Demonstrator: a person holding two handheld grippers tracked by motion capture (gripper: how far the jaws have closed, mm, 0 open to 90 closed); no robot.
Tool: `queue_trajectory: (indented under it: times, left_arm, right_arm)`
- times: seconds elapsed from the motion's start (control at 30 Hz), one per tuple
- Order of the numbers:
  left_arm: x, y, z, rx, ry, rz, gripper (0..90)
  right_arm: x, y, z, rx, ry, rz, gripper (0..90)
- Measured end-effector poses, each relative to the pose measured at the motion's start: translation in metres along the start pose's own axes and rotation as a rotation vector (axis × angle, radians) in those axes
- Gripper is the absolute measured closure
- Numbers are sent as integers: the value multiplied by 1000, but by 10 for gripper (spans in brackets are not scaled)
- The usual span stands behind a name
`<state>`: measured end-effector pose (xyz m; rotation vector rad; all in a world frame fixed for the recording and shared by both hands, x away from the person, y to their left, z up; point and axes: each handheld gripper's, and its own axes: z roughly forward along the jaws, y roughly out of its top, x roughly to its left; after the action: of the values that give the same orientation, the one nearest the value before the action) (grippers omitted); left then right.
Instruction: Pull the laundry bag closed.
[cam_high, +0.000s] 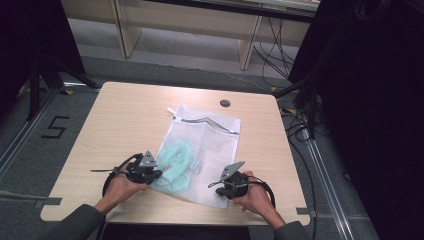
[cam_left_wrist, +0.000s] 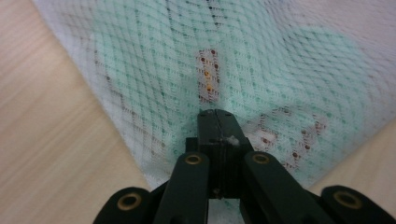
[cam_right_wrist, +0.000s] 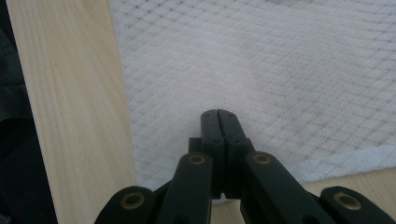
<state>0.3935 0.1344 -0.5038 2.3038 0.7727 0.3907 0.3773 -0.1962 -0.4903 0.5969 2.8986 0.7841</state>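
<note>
- High view: your left gripper (cam_high: 150, 172) sits at the near left edge of the white mesh bag (cam_high: 212, 137), and your right gripper (cam_high: 231, 184) at its near right corner. The bag lies mid-table (cam_high: 125, 115), with a mint-green garment (cam_high: 176, 165) inside its near left part.
- Left gripper view: your jaws are clenched, tips on the mesh over the green cloth; whether they pinch any mesh I cannot tell. Catch netting alone (not the garment).
- Right gripper view: your jaws are clenched too, resting on bare mesh near the hem, grasping nothing visible. Keep that corner pinned flat.
</note>
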Motion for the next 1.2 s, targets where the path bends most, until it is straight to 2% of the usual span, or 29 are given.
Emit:
queue_trajectory:
  times: [0.3, 0.33, 0.4, 0.43, 0.53, 0.6, 0.67, 0.83, 0.9, 0.93, 0.97, 1.0, 1.07, 1.13, 1.2]
  left_arm:
    - [17, 5, 8, 6, 31, -12, 897]
    - [21, 6, 9, 7, 37, -7, 897]
    - [24, 7, 10, 8, 45, -12, 897]
    - [25, 8, 11, 11, 52, 0, 896]
    - [27, 9, 13, 14, 62, -10, 897]
    - [30, 11, 14, 12, 72, 4, 896]
    - [32, 12, 16, 14, 79, -11, 897]
    - [41, 16, 20, 18, 88, -12, 897]
    - [44, 17, 22, 23, 103, -6, 896]
    - [44, 17, 22, 23, 103, -6, 897]
    - [47, 20, 24, 36, 121, 26, 897]
    - [47, 21, 25, 31, 131, 23, 897]
    - [48, 22, 26, 30, 136, 39, 897]
    - [51, 25, 29, 35, 159, 57, 897]
    - [55, 26, 31, 28, 154, 47, 897]
  right_arm:
    - [9, 14, 8, 2, 25, -32, 900]
    - [10, 17, 11, -2, 34, -47, 900]
    - [13, 20, 13, -4, 32, -44, 900]
    - [15, 23, 14, -1, 32, -52, 900]
    - [19, 29, 18, -1, 52, -67, 900]
    - [22, 33, 21, -3, 55, -75, 900]
    - [24, 36, 24, -8, 62, -82, 900]
    - [30, 44, 29, -11, 81, -98, 900]
    - [32, 47, 31, -12, 89, -99, 900]
    - [33, 48, 32, -14, 83, -115, 900]
    - [35, 50, 33, -13, 92, -111, 900]
    - [35, 51, 34, -13, 95, -111, 900]
    - [37, 54, 36, -16, 100, -119, 900]
    - [40, 57, 38, -15, 113, -117, 900]
    - [41, 61, 40, -12, 118, -122, 900]
